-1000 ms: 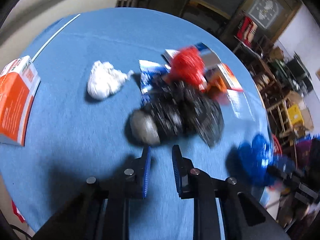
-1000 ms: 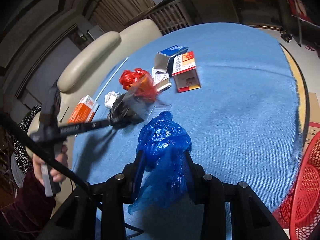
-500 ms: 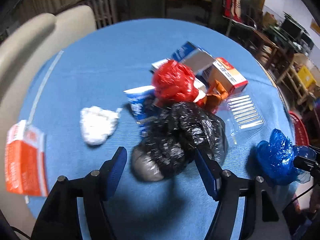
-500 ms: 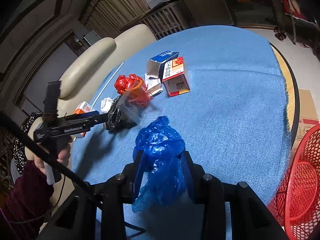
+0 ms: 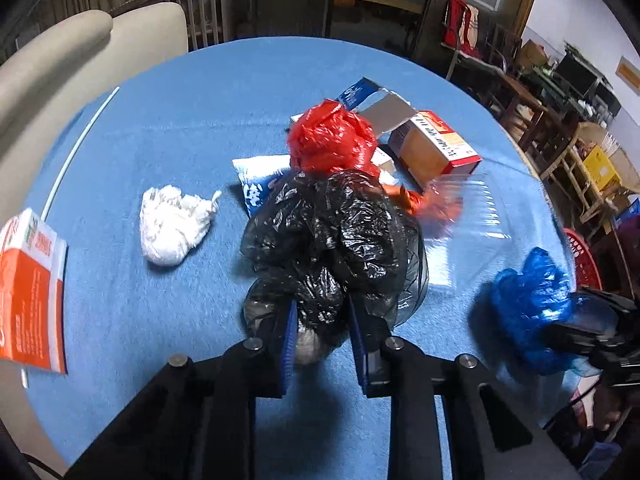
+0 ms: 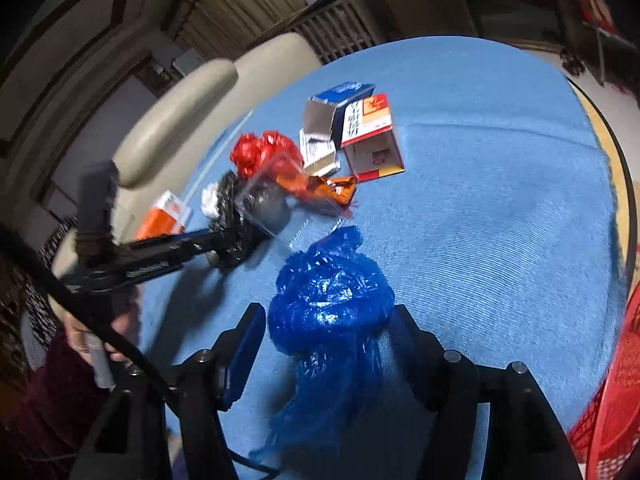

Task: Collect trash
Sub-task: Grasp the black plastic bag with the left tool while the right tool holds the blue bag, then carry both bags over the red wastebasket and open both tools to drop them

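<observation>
In the left wrist view we see our left gripper (image 5: 322,334) with its jaws just closed onto the near end of the black bag (image 5: 332,240), the blue pads pressing the crinkled plastic from both sides. We take that black bag as our landmark on the blue tablecloth (image 5: 160,128). Just behind it sits the red bag (image 5: 332,140), touching its far edge, and beyond and to the right of that lie the open blue carton (image 5: 374,98) and the red and orange box (image 5: 434,146). A white paper wad (image 5: 174,230) rests to the left of the black bag, apart from it, and an orange and white carton (image 5: 32,296) lies farther left at the cloth's edge. To the right of the black bag a clear plastic tray (image 5: 476,208) is blurred, and farther right the blue bag (image 5: 528,312) sits at our right gripper (image 5: 576,320), whose jaws we cannot judge from here. In the right wrist view our right gripper (image 6: 326,344) has just been opening: the blue bag (image 6: 330,308) stands between the fingers (image 6: 246,344), which are spread with a gap on the left side, so the bag is no longer squeezed. The black bag (image 6: 236,216) lies up and to the left, held by the left gripper (image 6: 224,236), with a hand (image 6: 100,332) on its handle. A red basket (image 6: 616,400) shows at the right edge, off the table.
</observation>
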A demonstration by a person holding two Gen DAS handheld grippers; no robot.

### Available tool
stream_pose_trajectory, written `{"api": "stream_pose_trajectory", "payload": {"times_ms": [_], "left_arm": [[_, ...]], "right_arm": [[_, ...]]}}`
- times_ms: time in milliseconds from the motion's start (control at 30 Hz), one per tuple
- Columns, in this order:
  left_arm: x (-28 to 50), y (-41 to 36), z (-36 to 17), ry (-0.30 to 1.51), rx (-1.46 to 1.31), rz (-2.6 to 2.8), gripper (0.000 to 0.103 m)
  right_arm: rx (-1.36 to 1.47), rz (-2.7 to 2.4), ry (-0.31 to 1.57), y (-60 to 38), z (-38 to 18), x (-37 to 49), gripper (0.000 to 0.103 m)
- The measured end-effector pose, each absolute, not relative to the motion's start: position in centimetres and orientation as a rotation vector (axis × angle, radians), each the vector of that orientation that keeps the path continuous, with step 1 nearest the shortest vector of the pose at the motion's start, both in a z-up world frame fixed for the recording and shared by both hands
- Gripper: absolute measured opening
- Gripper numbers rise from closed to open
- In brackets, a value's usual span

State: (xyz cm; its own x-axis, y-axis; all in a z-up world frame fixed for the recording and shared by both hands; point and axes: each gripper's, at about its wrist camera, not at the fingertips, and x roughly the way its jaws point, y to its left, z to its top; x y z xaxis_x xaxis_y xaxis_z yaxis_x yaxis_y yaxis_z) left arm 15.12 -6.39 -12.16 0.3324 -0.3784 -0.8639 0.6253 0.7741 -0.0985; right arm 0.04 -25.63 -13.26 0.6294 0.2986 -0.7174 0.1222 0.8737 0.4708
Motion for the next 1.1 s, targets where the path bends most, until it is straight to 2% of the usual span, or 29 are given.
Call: {"api": "stream_pose_trajectory", "payload": {"times_ms": [67, 100, 167, 467, 500, 567, 600, 633, 800, 867, 967, 1100], "left_arm": [[14.5, -5.7, -12.0, 1.033, 0.251, -0.658, 0.017], [14.2, -5.3, -11.9, 1.031, 0.234, -0.652, 0.016], [13.3, -4.6, -11.7, 1.025, 0.199, -0.646, 0.005], [11.3, -2.6, -11.1, 0.987, 0.198, -0.580, 0.007], [11.6, -2.7, -11.0, 0.989, 0.200, -0.571, 0.011], [12.4, -4.2, -11.1, 0.992, 0.229, -0.567, 0.048], [12.6, -4.9, -11.1, 0.980, 0.254, -0.562, 0.075], [12.8, -5.2, -11.0, 0.953, 0.277, -0.554, 0.077], [14.0, -7.1, -12.4, 0.989, 0.336, -0.594, 0.074], [14.1, -7.7, -13.3, 1.020, 0.332, -0.615, 0.046], [14.1, -7.6, -13.6, 1.025, 0.300, -0.612, 0.040], [13.4, -6.6, -13.3, 1.010, 0.259, -0.589, 0.038]], "right_arm": [[0.505, 0.114, 0.896, -25.3, -13.6, 0.3, 0.052], [0.503, 0.107, 0.888, -25.2, -13.6, 0.1, 0.052], [0.483, 0.091, 0.872, -25.2, -13.3, -0.2, 0.052], [0.531, 0.101, 0.817, -26.4, -11.7, -2.4, 0.052], [0.533, 0.101, 0.817, -26.5, -11.7, -2.5, 0.052], [0.538, 0.098, 0.815, -26.7, -11.5, -2.8, 0.052], [0.544, 0.097, 0.813, -26.8, -11.5, -2.9, 0.052], [0.548, 0.097, 0.811, -26.8, -11.4, -3.1, 0.052], [0.559, 0.090, 0.814, -27.4, -11.5, -3.6, 0.052], [0.564, 0.086, 0.820, -27.5, -11.7, -3.6, 0.052], [0.563, 0.082, 0.819, -27.6, -11.7, -3.8, 0.052], [0.569, 0.077, 0.806, -28.1, -11.6, -4.3, 0.052]]}}
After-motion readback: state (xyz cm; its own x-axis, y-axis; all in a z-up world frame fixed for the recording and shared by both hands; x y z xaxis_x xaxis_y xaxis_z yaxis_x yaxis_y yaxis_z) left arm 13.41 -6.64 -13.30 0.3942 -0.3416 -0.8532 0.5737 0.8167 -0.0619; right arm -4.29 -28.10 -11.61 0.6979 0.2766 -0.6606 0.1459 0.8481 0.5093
